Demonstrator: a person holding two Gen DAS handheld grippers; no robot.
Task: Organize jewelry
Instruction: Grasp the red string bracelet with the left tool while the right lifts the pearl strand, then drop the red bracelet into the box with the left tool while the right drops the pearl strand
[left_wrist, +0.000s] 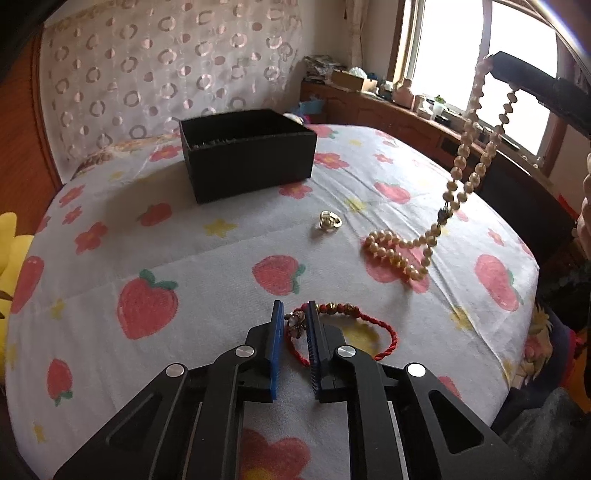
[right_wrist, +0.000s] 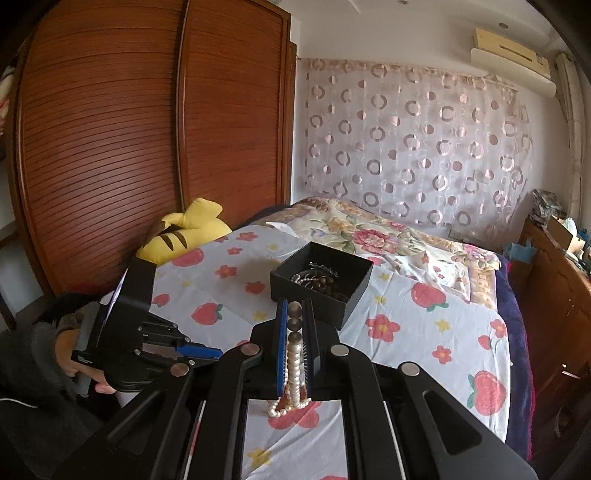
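black box (right_wrist: 321, 280) on the bed is already partly filled, while the pearl necklace (left_wrist: 461, 173) is clamped in the right gripper (right_wrist: 294, 343), the red bracelet (left_wrist: 343, 332) is pinched by the left gripper (left_wrist: 295, 332), and a ring (left_wrist: 330, 220) is left.

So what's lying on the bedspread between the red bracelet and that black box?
Only a small gold ring, seen in the left wrist view between the red bracelet and black box; otherwise bare bedspread.

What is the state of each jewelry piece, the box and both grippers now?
Pearl necklace: one end lifted, other end on the cloth.
Red bracelet: lying flat, charm between the fingers.
Ring: loose on the cloth.
Black box: open, jewelry inside.
Left gripper: closing on the bracelet.
Right gripper: shut on the necklace.
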